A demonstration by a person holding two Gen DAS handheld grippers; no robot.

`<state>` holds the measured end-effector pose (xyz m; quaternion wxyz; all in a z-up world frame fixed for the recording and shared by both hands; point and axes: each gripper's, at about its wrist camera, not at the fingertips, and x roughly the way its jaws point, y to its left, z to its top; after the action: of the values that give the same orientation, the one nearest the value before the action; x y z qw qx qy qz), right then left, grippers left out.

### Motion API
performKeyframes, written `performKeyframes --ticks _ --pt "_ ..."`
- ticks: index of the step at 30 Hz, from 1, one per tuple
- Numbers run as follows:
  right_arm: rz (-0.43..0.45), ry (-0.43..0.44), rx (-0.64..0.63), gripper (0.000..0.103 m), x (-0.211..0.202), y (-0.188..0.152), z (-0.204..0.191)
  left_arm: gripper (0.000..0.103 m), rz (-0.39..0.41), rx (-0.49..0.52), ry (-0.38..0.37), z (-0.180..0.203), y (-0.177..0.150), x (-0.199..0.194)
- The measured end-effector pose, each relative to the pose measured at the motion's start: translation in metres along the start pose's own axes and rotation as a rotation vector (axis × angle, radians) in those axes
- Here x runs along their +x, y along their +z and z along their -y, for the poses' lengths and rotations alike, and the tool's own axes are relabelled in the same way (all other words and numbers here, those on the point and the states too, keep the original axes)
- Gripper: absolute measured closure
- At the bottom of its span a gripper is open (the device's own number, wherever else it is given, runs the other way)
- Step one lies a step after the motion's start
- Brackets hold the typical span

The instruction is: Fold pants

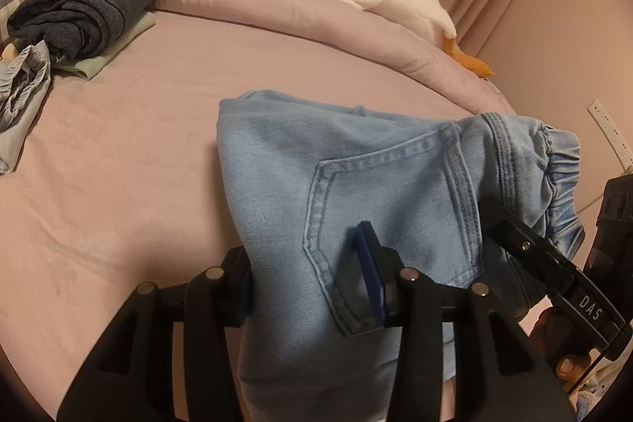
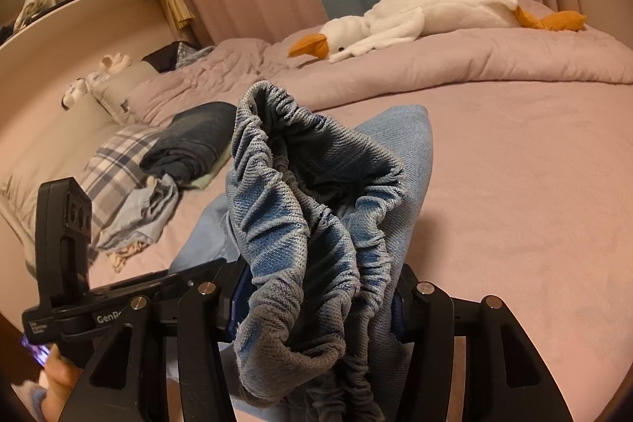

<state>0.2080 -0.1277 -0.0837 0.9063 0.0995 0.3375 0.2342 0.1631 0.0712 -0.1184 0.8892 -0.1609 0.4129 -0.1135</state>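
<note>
Pants (image 1: 356,184) clamped in both hand-held grippers: left (image 1: 312,287), right (image 2: 316,307).

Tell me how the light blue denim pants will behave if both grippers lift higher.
The light blue denim pants will probably sag: they already drape limply over the left gripper. The bunched elastic waistband in the right gripper may stretch. The thick folds should resist slipping.

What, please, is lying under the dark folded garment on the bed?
A pale green folded cloth lies under the dark garment, its edge and corner sticking out on the bed. The rest of that cloth, and anything beneath it, is covered.
</note>
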Motion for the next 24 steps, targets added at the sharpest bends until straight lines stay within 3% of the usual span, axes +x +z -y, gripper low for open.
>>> performKeyframes --ticks 14,24 --pt "0.001 0.001 0.045 0.047 0.04 0.012 0.009 0.06 -0.007 0.005 0.047 -0.016 0.03 0.036" --pt "-0.135 -0.006 0.116 0.043 0.074 0.01 0.033 0.056 -0.089 -0.009 0.068 -0.031 0.031 0.06"
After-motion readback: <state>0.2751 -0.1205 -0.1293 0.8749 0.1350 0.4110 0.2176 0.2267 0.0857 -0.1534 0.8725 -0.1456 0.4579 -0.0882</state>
